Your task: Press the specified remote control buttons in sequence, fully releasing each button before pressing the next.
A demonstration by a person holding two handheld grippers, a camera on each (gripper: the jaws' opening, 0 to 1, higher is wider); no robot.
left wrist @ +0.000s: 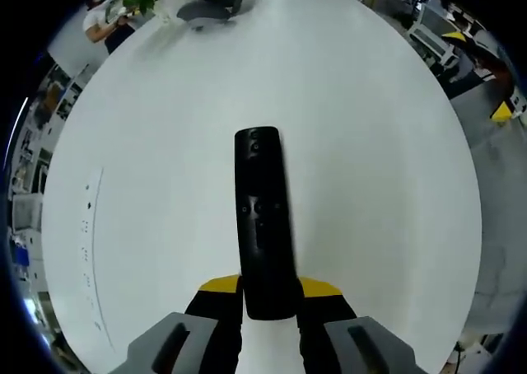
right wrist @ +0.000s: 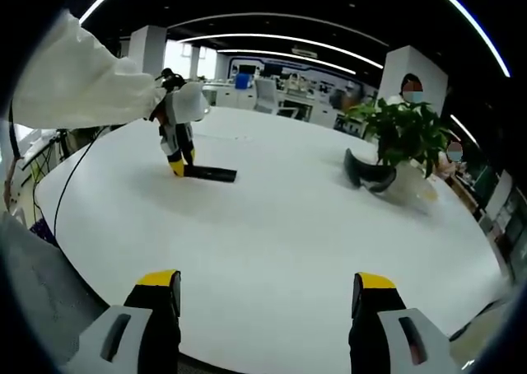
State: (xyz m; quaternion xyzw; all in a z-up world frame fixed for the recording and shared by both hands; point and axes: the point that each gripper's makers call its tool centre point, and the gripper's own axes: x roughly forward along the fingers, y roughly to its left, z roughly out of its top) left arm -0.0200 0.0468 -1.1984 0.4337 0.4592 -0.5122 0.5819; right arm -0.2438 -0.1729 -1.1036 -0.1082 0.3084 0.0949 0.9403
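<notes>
A long black remote control (left wrist: 263,217) lies flat on the round white table (left wrist: 379,168), its buttons facing up. My left gripper (left wrist: 270,296) is shut on the remote's near end, a yellow-tipped jaw on each side. In the right gripper view the same remote (right wrist: 211,174) rests on the table at the far left, with the left gripper (right wrist: 176,161) pointing down onto its left end, held by a person's white sleeve (right wrist: 78,81). My right gripper (right wrist: 263,308) hovers open over the table's near edge, nothing between its fingers.
A potted green plant (right wrist: 403,135) in a white pot stands at the table's far right, with a dark curved object (right wrist: 368,175) beside it. A cable (right wrist: 70,189) drapes over the left edge. A row of small sockets (left wrist: 86,226) is set into the tabletop.
</notes>
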